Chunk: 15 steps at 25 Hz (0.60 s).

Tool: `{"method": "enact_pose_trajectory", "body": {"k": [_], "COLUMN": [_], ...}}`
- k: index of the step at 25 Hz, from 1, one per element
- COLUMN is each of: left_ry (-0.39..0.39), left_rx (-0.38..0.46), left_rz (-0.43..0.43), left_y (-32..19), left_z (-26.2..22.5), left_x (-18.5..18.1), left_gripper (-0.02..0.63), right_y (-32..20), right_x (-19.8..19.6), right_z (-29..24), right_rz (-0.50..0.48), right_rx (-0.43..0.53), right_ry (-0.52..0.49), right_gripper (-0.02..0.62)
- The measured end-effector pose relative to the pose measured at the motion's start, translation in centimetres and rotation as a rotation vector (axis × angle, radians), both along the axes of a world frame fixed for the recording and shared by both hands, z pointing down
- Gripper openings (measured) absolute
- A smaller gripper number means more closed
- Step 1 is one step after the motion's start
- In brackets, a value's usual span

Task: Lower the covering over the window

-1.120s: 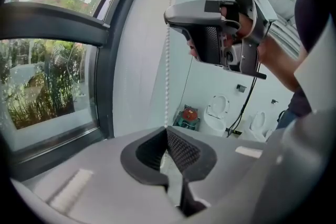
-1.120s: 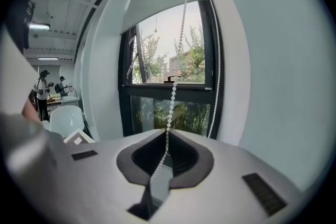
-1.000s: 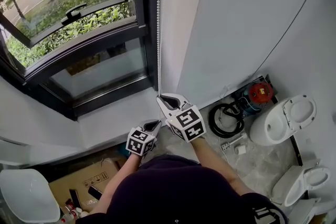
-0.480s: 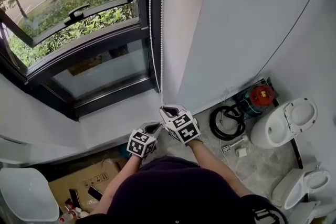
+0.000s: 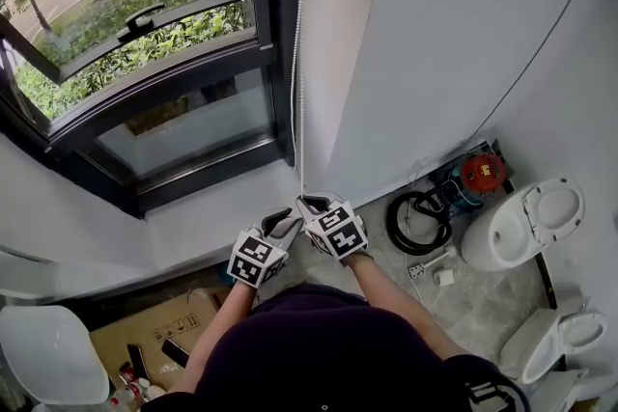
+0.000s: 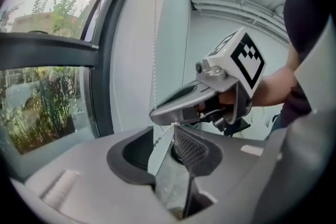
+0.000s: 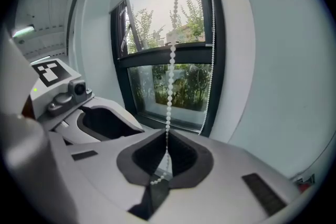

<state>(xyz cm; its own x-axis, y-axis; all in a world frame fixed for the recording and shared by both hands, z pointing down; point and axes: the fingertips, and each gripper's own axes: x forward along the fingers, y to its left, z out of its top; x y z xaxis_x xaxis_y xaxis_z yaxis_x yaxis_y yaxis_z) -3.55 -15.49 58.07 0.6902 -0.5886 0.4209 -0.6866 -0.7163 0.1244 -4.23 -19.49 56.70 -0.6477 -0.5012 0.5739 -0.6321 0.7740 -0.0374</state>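
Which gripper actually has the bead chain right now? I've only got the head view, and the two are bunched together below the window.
Observer: The right gripper. In its own view the jaws are closed on the bead chain, which runs straight up from them.
Operator: And the left one?
Observer: The left gripper is opening. The chain lies between its jaws, but the pads aren't pressing it.
Operator: Any other strand?
Observer: Yes, the right gripper view shows a second strand hanging ungripped farther right.
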Motion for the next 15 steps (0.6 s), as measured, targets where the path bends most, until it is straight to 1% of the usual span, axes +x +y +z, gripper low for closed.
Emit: {"method": "enact_pose_trajectory", "body": {"k": [1,4,5,10,15], "left_ry": [0.008,0.107,0.127,0.185,0.200], "left_rx": [0.011,0.038,0.054,0.168,0.271], "left_rz": [-0.001,-0.038,-0.045,-0.064,-0.050], "left_y": [0.0,-0.5,-0.7,-1.5,-1.9], "left_z": [-0.8,-4.2,-5.3,-11.0,-15.7], "left_x": [-0.1,-0.8,-1.0,-1.7,-1.3], "left_gripper": [0.119,0.124,0.124,0.129,0.129], "right_y": [-0.1,-0.1,-0.1,-0.1,0.0], "right_x": [0.2,0.5,0.5,0.2,0.2], "right_z": [0.0,-0.1,-0.1,-0.3,-0.1], "right_rz": [0.002,0.006,0.006,-0.003,-0.007], "right_rx": [0.000,0.001,0.002,0.015,0.003], "right_ry": [0.002,0.000,-0.001,-0.002,0.002], "right_gripper": [0.018,0.018,0.018,0.018,0.018]}}
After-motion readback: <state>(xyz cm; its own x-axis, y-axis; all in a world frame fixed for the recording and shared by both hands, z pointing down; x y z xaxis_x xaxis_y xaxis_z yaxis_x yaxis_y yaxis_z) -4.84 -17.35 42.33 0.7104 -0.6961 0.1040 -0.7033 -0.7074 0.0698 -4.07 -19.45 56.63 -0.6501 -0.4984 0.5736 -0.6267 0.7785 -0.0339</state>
